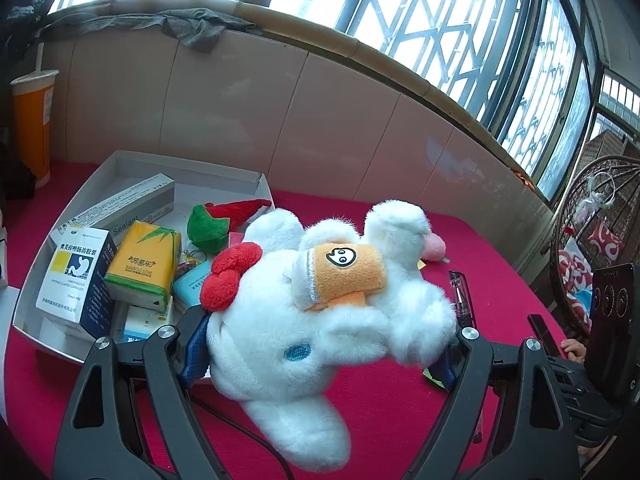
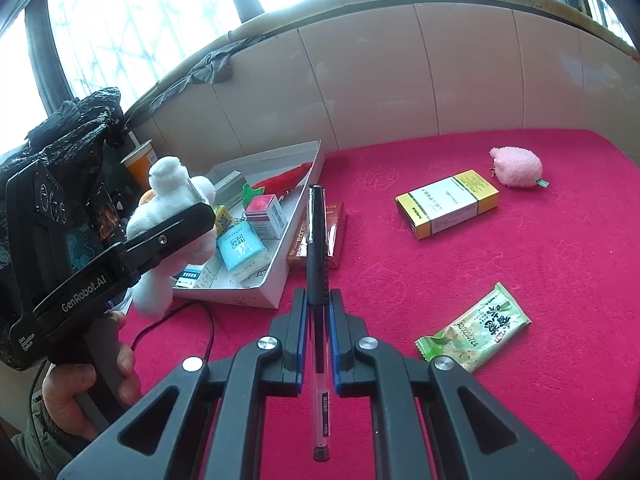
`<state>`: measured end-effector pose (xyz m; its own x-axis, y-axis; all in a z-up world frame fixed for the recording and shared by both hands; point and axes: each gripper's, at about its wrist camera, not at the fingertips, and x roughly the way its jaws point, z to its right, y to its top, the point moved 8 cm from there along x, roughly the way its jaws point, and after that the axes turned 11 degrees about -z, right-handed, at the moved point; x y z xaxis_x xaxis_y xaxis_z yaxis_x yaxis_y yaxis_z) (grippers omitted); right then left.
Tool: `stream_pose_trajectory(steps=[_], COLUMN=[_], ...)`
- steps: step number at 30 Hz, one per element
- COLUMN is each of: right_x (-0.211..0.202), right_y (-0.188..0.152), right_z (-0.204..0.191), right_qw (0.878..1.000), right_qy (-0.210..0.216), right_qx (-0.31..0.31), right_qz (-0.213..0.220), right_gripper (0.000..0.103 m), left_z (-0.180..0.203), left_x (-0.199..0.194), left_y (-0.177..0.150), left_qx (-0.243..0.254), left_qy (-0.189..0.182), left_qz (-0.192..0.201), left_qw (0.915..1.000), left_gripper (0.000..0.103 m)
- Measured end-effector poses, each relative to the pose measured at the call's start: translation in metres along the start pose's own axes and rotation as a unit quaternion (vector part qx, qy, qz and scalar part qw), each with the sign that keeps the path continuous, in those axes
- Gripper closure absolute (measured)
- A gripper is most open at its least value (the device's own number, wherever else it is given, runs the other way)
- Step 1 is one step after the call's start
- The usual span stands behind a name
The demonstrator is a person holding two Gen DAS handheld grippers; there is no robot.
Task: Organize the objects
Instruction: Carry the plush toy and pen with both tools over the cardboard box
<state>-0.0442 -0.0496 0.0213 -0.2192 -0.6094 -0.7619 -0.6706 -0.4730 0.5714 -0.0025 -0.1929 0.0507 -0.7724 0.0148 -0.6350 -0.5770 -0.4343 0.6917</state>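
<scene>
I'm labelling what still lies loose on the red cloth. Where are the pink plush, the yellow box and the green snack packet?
pink plush (image 2: 517, 167): right wrist view, middle of its fuzzy body.
yellow box (image 2: 447, 203): right wrist view, white top face.
green snack packet (image 2: 478, 326): right wrist view, centre of the wrapper.

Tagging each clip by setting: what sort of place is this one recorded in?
Probably a home, on an enclosed balcony or sunroom: barred windows curve above a tiled wall, a hanging wicker chair stands alongside, and household items sit on a table under a red cloth.
</scene>
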Motion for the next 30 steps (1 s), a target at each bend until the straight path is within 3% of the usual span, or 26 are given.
stream_pose_trajectory(steps=[14,22,30], right_x=[0.016,0.033,0.077], right_y=[0.022,0.05,0.08], right_z=[-0.026,-0.045,-0.077], right_qw=[1.0,0.999,0.996], right_qy=[0.004,0.014,0.041], right_qx=[-0.026,-0.041,-0.056], right_qz=[-0.004,-0.009,-0.051], right_gripper=[0.095,0.095,0.095], left_z=[-0.034,-0.085,-0.128], left_x=[-0.01,-0.039,-0.027], left_y=[0.013,0.058,0.107], left_qx=[-0.028,-0.063,-0.077], left_qy=[0.006,0.043,0.09], left_qz=[0.011,0.056,0.042], left_qw=[0.9995,0.9956,0.9921], left_gripper=[0.018,0.018,0.017])
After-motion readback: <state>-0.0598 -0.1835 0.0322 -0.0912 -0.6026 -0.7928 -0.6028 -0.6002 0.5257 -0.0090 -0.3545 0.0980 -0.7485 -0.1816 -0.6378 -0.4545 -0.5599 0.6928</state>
